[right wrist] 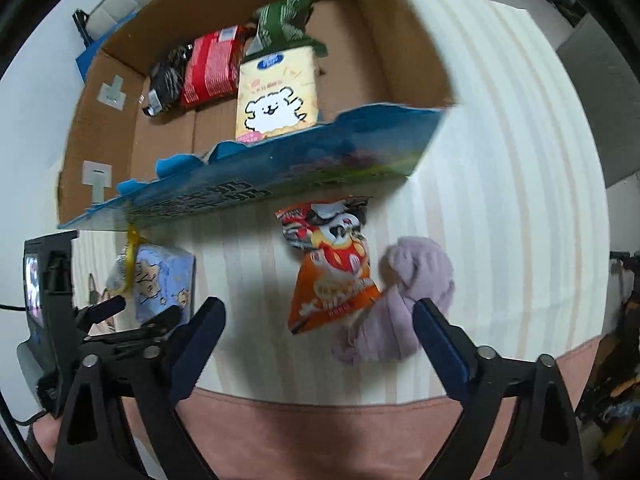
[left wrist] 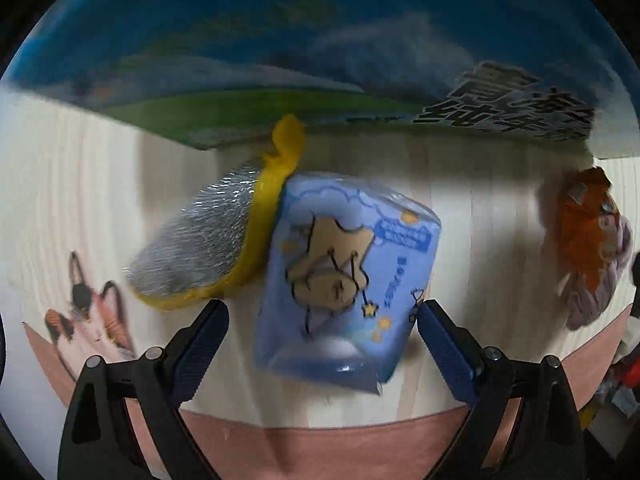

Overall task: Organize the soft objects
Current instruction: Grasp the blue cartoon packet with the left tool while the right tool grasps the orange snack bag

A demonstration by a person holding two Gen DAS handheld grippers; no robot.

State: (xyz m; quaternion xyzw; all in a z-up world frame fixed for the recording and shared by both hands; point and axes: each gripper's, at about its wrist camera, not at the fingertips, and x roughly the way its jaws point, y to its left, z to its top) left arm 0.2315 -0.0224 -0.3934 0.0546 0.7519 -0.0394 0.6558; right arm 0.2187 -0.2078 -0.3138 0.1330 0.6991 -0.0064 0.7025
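In the left wrist view my left gripper [left wrist: 322, 322] is open, its fingers on either side of a blue tissue pack [left wrist: 348, 276] with a cartoon print. A silver and yellow scrub pad [left wrist: 208, 248] lies against the pack's left side. In the right wrist view my right gripper [right wrist: 320, 322] is open above an orange snack bag [right wrist: 334, 280] and a lilac cloth [right wrist: 400, 304] beside it. The blue pack [right wrist: 164, 284] and the left gripper [right wrist: 136, 312] show at the left. An open cardboard box [right wrist: 400, 40] stands behind.
The box holds a cream tissue pack [right wrist: 276, 96], a red bag [right wrist: 212, 68], a dark bag [right wrist: 168, 80] and a green bag [right wrist: 284, 20]. Its blue printed front wall [left wrist: 320, 60] is close behind the objects. The striped table [right wrist: 500, 200] ends at a pink edge [right wrist: 320, 432].
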